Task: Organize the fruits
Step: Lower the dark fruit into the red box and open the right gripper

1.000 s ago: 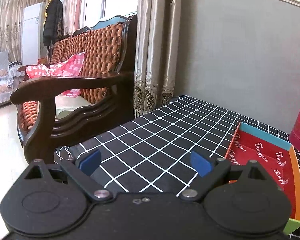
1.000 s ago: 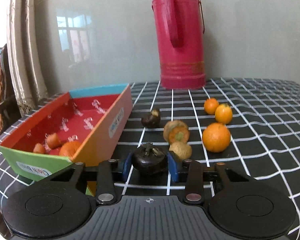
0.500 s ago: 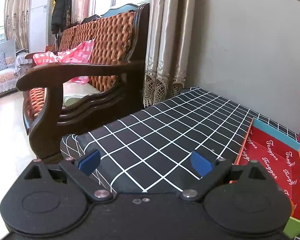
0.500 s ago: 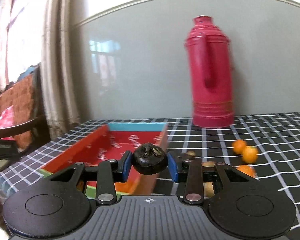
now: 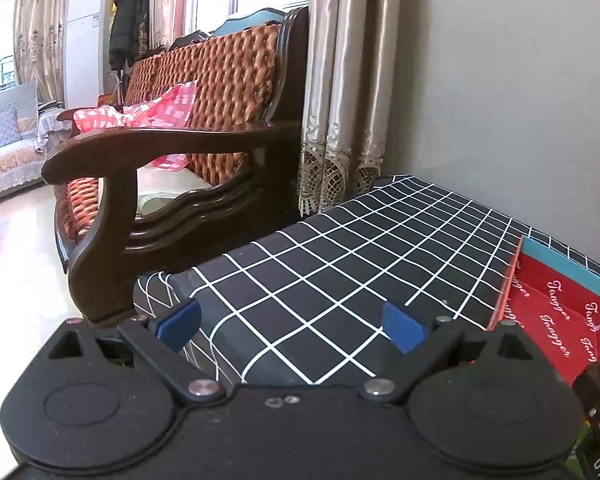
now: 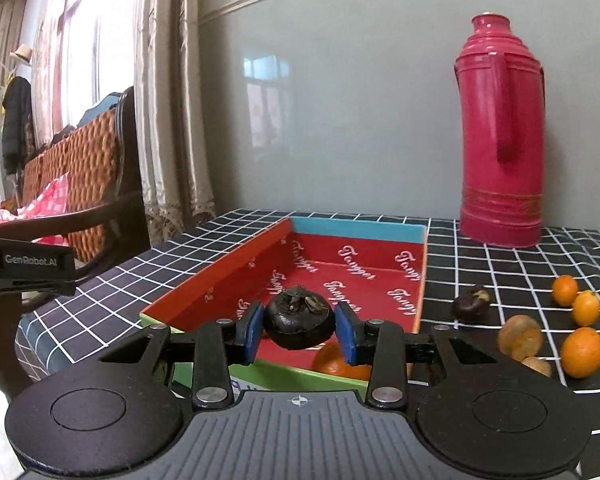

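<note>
My right gripper (image 6: 300, 330) is shut on a dark mangosteen (image 6: 299, 322) and holds it in the air over the near end of the red box (image 6: 236, 276). An orange (image 6: 338, 362) lies in the box below it. On the checked cloth to the right lie another mangosteen (image 6: 469, 306), several oranges (image 6: 582, 352) and a brownish cut fruit (image 6: 521, 338). My left gripper (image 5: 292, 324) is open and empty over the table's left corner; the box (image 5: 556, 320) shows at its right. The left gripper's body (image 6: 28, 268) shows at the left of the right wrist view.
A tall red thermos (image 6: 502, 140) stands at the back right by the wall. A wooden armchair (image 5: 172, 184) stands close to the table's left edge, with curtains (image 5: 340, 92) behind it. The table edge (image 5: 172, 280) is near the left gripper.
My right gripper lifted the mangosteen off the cloth and carried it left, over the red box. My left gripper drifted slightly left and stayed open.
</note>
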{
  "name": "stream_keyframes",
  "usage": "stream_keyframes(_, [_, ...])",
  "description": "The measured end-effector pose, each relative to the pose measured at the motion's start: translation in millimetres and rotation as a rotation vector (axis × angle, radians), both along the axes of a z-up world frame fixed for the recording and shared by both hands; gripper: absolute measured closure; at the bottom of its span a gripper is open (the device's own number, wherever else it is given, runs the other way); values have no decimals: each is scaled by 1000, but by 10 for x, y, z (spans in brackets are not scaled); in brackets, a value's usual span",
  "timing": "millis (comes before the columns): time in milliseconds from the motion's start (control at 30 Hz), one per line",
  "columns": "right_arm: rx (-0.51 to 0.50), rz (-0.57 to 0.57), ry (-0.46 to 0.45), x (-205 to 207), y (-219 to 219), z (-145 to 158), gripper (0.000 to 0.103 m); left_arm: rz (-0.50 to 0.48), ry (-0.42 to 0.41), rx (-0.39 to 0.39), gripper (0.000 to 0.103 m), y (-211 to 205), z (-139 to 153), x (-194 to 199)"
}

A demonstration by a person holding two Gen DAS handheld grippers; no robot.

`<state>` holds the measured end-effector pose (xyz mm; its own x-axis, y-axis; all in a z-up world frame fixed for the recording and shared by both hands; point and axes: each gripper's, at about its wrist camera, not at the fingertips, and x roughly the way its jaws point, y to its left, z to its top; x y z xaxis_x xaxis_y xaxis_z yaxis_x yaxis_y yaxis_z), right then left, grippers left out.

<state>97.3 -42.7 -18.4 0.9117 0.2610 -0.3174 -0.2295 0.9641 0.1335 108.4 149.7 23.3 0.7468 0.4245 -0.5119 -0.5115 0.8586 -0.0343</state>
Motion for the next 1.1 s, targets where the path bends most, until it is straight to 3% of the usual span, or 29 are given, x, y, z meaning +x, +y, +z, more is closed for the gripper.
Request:
stream_keyframes(300, [13,33,8,26,50,3,61,6,1,-2,12,34,5,-3])
stream_keyframes(333, [20,39,9,27,41,9,57,5,1,-1,12,28,7,-1])
stream_keyframes(400, [30,27,-4,6,7,28,26,4,0,-1,12,22,8,-1])
stream_keyframes(433, [35,12,-20,-18,-20,45,23,3,1,-1,12,15,4,2])
stream_keyframes(633, [87,-33,-27,-48,-249,133,21,3,1,2,12,-13,-3,17])
stream_keyframes(900, [319,-96,155,174,-701,31,19,-9,-2,22,12,-110,-3,8])
stream_keyframes(1100, [287,-61,134,133,-627,96,19,-12,-10,30,12,-116,12,-10])
